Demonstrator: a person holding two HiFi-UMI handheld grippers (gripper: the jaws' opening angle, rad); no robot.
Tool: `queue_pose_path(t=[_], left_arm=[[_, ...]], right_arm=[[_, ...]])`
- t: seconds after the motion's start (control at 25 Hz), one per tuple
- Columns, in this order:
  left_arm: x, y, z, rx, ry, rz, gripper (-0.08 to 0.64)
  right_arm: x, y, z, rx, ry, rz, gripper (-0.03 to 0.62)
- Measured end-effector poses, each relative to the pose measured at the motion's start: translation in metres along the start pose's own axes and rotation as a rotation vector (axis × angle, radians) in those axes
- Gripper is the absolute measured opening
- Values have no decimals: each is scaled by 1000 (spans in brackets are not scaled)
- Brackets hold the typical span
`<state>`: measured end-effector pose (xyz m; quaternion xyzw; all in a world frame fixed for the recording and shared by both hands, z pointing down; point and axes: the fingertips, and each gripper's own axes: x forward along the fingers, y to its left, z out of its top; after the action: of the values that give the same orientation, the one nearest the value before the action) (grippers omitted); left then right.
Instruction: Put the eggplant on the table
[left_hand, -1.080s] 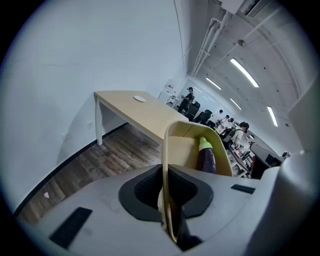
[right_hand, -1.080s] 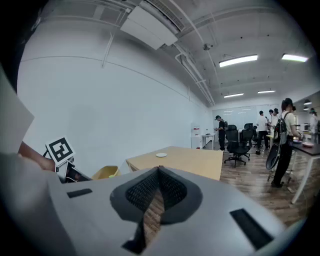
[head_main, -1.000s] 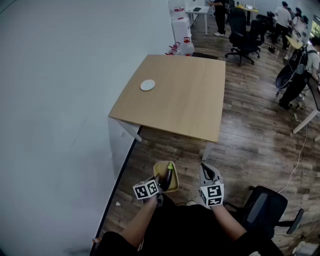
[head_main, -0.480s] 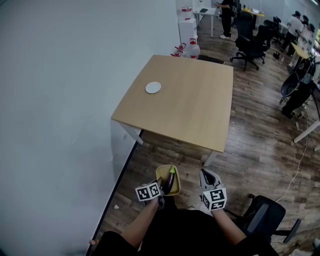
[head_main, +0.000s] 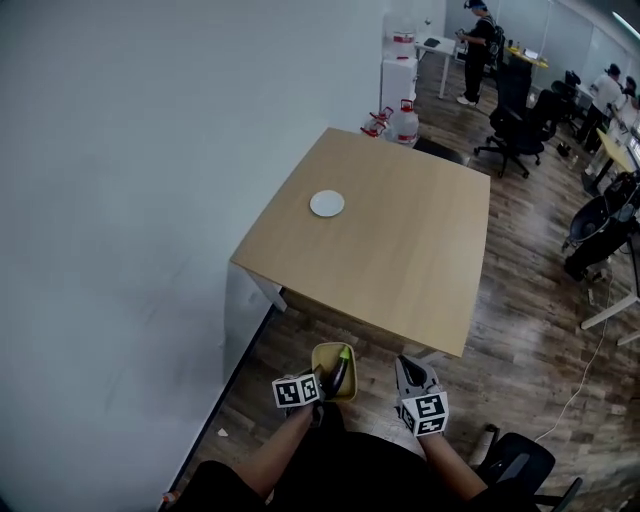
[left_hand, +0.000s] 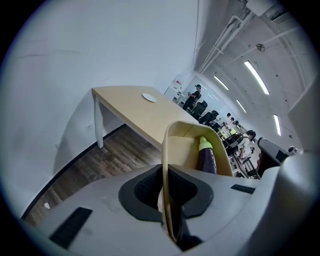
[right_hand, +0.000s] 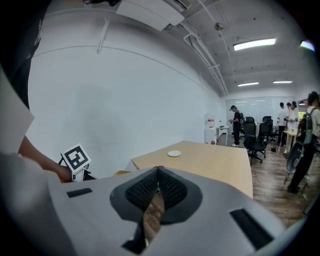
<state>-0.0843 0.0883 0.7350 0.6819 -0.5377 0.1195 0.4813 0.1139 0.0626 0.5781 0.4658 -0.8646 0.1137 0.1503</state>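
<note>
eggplant (left_hand: 207, 159): lower end hidden in bowl (left_hand: 176, 149) | chair (head_main: 520, 466): cut by bottom edge

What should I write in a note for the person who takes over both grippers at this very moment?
Left gripper: jaws shut on the wall of the yellow bowl, held above the floor in front of the person.
Right gripper: jaws shut, nothing between them.
Eggplant: inside the bowl, green end towards the table.
Table: ahead, with only a small white dish on it, near its left edge in the head view.
Done: the bowl with the eggplant is gripped.
Left: reach the table and put the eggplant on it; it is not yet there.
</note>
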Motion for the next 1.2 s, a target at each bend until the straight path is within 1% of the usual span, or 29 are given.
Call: queue_pose_path(t=[0.2,0.36,0.56,0.72,0.92,1.08,1.2], left_arm=[[15,32,44,7,12,-21,23],[29,50,72,11,28,-46,23],[42,62,104,44,49,-59,23],[54,73,119,26,60,-68,23],[75,88,150,4,45,-58,23],[107,86,164,-20,43,-47,23],[125,84,180,-24,52,-32,23]], right_arm=[[55,2,28,-7,-1,-37,60],[98,18,44,-10,-1,-26,60],[137,46,61,-9,-5,-6,60],[154,56,61,-28,3,-3,60],[173,44,62,-26,13,-30,60],[189,18,57,-20,23,-48,60],[207,-1,61,-5,42,-57,60]])
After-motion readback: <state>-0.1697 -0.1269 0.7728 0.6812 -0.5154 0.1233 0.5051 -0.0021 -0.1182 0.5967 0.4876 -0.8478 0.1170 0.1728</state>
